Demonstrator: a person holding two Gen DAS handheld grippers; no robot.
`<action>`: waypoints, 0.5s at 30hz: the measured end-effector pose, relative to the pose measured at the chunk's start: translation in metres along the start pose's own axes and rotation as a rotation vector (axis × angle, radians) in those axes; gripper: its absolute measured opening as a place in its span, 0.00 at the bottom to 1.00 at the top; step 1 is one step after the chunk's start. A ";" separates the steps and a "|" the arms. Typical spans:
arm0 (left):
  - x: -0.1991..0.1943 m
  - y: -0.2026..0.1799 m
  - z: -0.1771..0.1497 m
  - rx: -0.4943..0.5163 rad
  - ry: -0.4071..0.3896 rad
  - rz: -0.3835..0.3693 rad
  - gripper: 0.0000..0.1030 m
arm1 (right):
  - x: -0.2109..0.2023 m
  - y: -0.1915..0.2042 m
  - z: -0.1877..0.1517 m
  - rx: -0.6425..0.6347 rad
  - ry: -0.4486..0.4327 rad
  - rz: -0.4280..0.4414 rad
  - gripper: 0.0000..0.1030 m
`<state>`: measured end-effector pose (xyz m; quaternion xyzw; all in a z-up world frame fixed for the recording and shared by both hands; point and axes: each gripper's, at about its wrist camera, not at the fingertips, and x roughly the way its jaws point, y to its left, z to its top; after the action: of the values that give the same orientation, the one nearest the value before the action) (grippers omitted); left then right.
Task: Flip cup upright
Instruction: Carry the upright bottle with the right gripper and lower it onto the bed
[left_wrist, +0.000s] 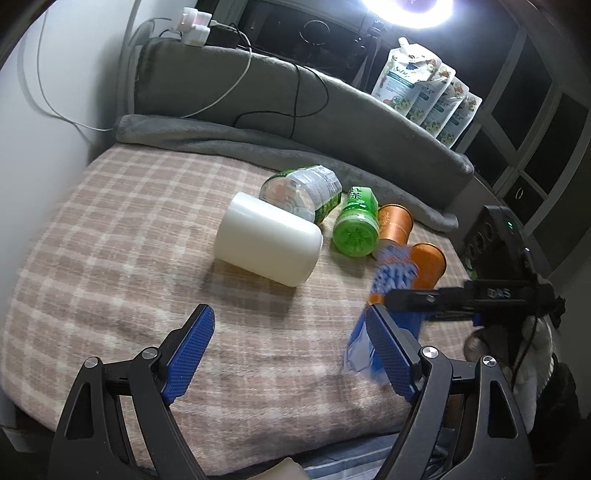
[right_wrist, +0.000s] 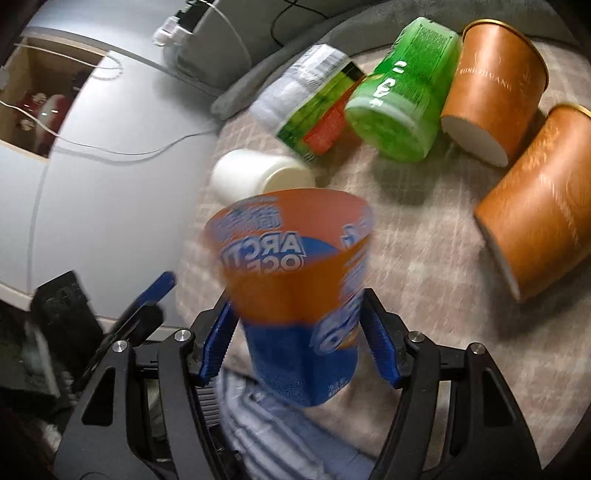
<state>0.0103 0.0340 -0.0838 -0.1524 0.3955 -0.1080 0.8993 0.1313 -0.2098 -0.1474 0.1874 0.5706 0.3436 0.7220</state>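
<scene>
In the left wrist view, the left tool (left_wrist: 291, 354) fills the bottom of the frame with its blue pads spread wide and nothing between them, hovering over a checked blanket (left_wrist: 129, 258) on a bed. Left of centre a white cup (left_wrist: 267, 243) lies on its side on the blanket. Just behind it a clear bottle with a green label (left_wrist: 303, 192) lies tipped over, then a green bottle (left_wrist: 356, 223) with its base toward the camera, then two brown paper cups (left_wrist: 395, 223), both on their sides. At centre right the orange and blue cup (left_wrist: 393, 273) appears blurred, with the right tool's black body (left_wrist: 480, 295) reaching in from the right edge beside it. A row of printed pouches (left_wrist: 428, 96) stands in the upper right, under a bright ring lamp (left_wrist: 406, 11).

In the right wrist view, a grey wall with white cables (right_wrist: 110, 147) takes up the left side. At bottom centre the right tool (right_wrist: 301, 343) pinches the orange and blue cup (right_wrist: 295, 280) by its lower blue part, one blue pad pressed on each side; the cup's wide open mouth points away from the camera and it is blurred. Just beyond its rim lies the white cup (right_wrist: 255, 177). Further right, along the top, lie the clear bottle (right_wrist: 310, 114), the green bottle (right_wrist: 406, 92) and the first brown cup (right_wrist: 491, 92), with the second brown cup (right_wrist: 543, 206) at the right edge, all on their sides on the blanket (right_wrist: 424, 229).
</scene>
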 end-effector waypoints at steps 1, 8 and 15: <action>0.001 -0.001 0.000 0.002 0.002 0.000 0.81 | 0.003 -0.001 0.002 -0.002 0.002 -0.007 0.66; 0.009 -0.005 0.008 0.026 0.013 -0.002 0.81 | 0.003 0.003 -0.004 -0.033 -0.011 -0.062 0.68; 0.027 -0.028 0.024 0.073 0.092 -0.102 0.81 | -0.042 0.016 -0.027 -0.105 -0.175 -0.155 0.80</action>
<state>0.0441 0.0046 -0.0762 -0.1341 0.4237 -0.1749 0.8786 0.0958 -0.2317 -0.1149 0.1338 0.4996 0.2984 0.8021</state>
